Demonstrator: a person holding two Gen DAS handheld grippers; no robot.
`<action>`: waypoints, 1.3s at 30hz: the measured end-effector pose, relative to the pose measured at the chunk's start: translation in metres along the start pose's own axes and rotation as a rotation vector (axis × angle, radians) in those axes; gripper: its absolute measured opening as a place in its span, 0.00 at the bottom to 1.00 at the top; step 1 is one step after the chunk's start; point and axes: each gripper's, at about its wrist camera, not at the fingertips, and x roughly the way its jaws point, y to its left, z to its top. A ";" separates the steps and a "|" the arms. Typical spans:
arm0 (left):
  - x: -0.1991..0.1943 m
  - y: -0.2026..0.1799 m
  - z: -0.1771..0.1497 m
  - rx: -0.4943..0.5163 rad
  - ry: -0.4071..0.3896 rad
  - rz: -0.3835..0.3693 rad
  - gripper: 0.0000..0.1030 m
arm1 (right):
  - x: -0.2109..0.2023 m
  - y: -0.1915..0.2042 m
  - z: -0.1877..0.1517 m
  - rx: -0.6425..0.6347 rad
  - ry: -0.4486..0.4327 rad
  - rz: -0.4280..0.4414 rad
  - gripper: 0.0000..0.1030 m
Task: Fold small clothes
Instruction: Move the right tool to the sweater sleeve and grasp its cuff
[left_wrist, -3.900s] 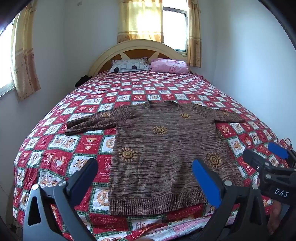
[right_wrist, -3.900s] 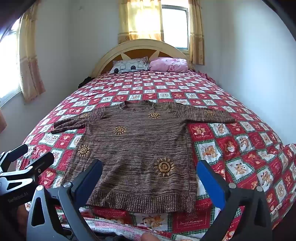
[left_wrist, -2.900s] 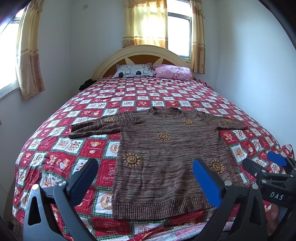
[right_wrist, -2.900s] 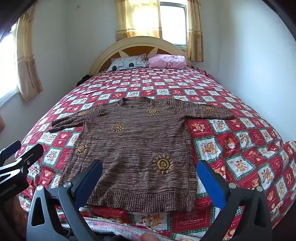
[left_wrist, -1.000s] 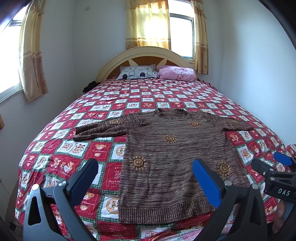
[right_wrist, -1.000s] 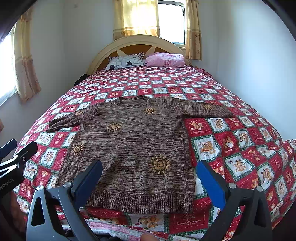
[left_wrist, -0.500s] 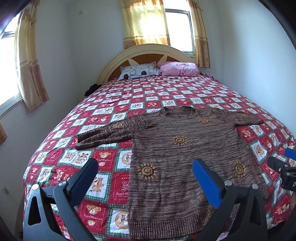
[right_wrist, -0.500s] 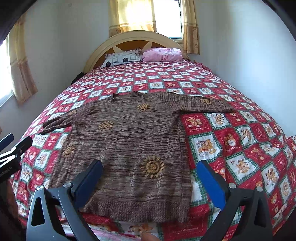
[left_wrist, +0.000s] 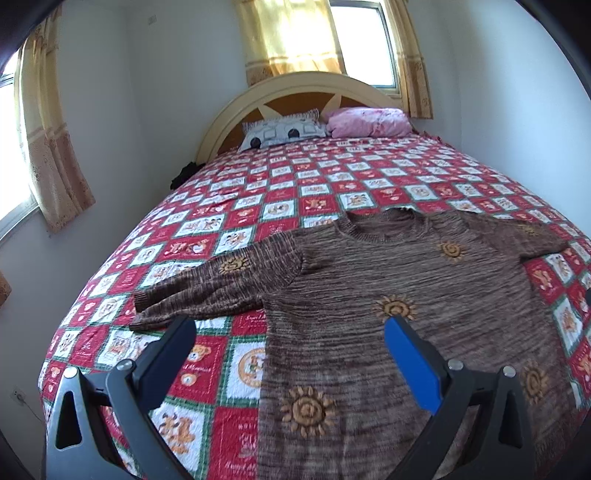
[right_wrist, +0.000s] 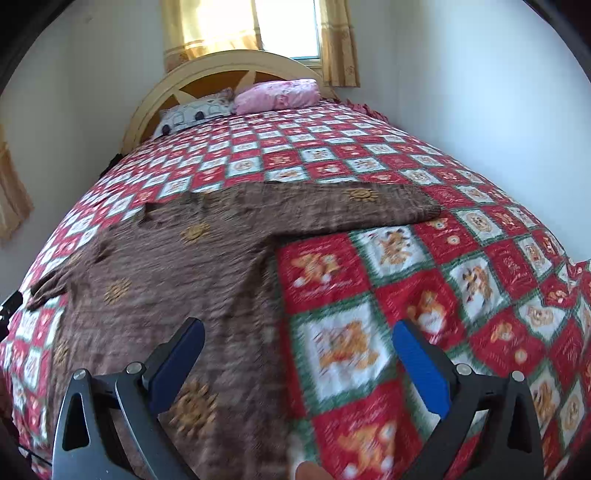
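Left tool (left_wrist: 288, 354): 2 fingers spread wide, holding nothing; it hangs low over the bed, aimed toward the headboard, above the sweater's left side edge, near finger over quilt, far blue finger over knit.
Right tool (right_wrist: 297, 356): fingers wide apart, empty; held low and tilted, straddling the sweater's right side edge, 1 finger over knit, 1 over quilt. View blurred.
Sweater (left_wrist: 406, 295): brown knit with orange sun motifs, lying flat and unfolded on the bed, neck toward the headboard, both sleeves stretched out sideways.
Left sleeve (left_wrist: 218, 284): flat on the quilt, just beyond the left tool.
Right sleeve (right_wrist: 369, 206): flat, beyond the right tool.
Quilt (right_wrist: 424, 258): red, white and green squares, covering the bed.
Pillows: 1 grey-white (left_wrist: 284, 131), 1 pink (left_wrist: 369, 122), side by side at the headboard (left_wrist: 314, 85).
Curtains (left_wrist: 291, 37): yellow, at the window behind.
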 end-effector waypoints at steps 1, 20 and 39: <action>0.009 -0.001 0.003 -0.001 0.009 0.005 1.00 | 0.006 -0.006 0.006 0.007 0.000 -0.001 0.99; 0.113 0.002 0.012 -0.037 0.120 0.045 1.00 | 0.127 -0.147 0.081 0.314 0.057 0.040 0.71; 0.147 0.002 -0.006 -0.067 0.195 0.036 1.00 | 0.180 -0.172 0.115 0.373 0.099 -0.045 0.11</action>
